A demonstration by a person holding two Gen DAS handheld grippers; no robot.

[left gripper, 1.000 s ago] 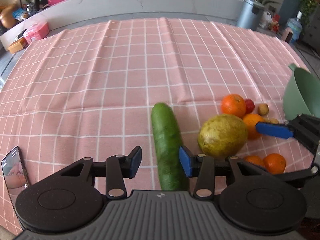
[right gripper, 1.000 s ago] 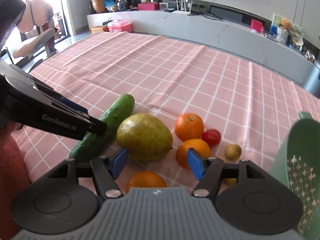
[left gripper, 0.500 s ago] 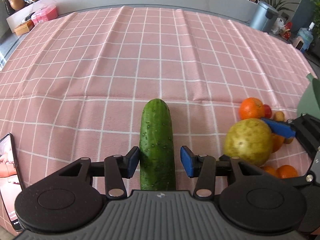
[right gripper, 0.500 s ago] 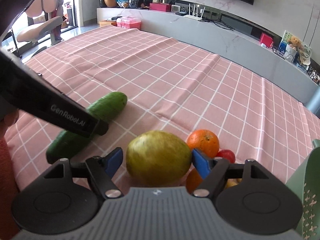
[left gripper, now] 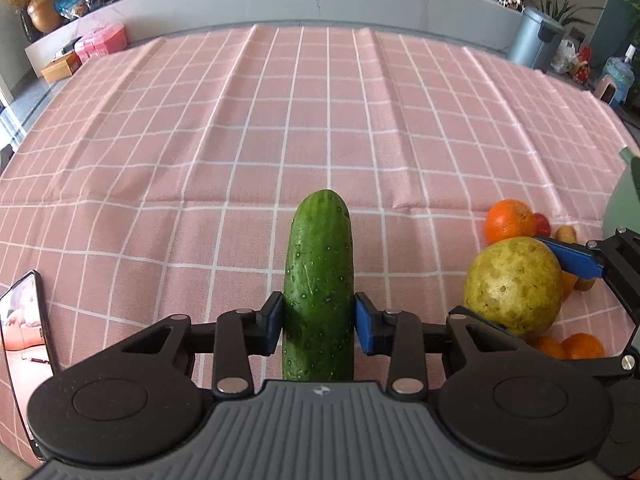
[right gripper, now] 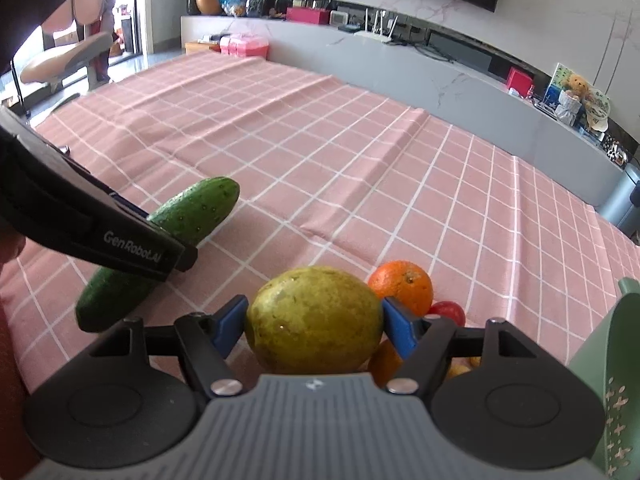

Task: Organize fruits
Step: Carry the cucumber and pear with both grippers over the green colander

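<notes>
On the pink checked tablecloth point(left gripper: 200, 160), we see the cucumber point(left gripper: 319, 280) lying lengthwise between our closing left gripper point(left gripper: 318, 322), pads touching; right gripper point(right gripper: 314, 322) closing around the pear point(right gripper: 314, 318).

The tablecloth point(left gripper: 280, 128) is salmon pink, ruled into squares by thin white lines. The cucumber point(left gripper: 319, 280) is deep green, speckled with pale dots. The large round fruit point(right gripper: 314, 318) is yellow-green with brownish freckles — duller than the bright orange fruit point(right gripper: 401, 287) behind it. A small red tomato point(right gripper: 448, 312) shows just beside the orange. The left hand-held gripper point(left gripper: 319, 326) has a black frame, a ribbed grey body and blue pads point(left gripper: 364, 328); the right hand-held gripper point(right gripper: 314, 326) has the same colours. The colander point(right gripper: 608, 380) is sage green — its wall pierced with cross-shaped holes. The storage box point(right gripper: 244, 46) on the far ledge is pink.
</notes>
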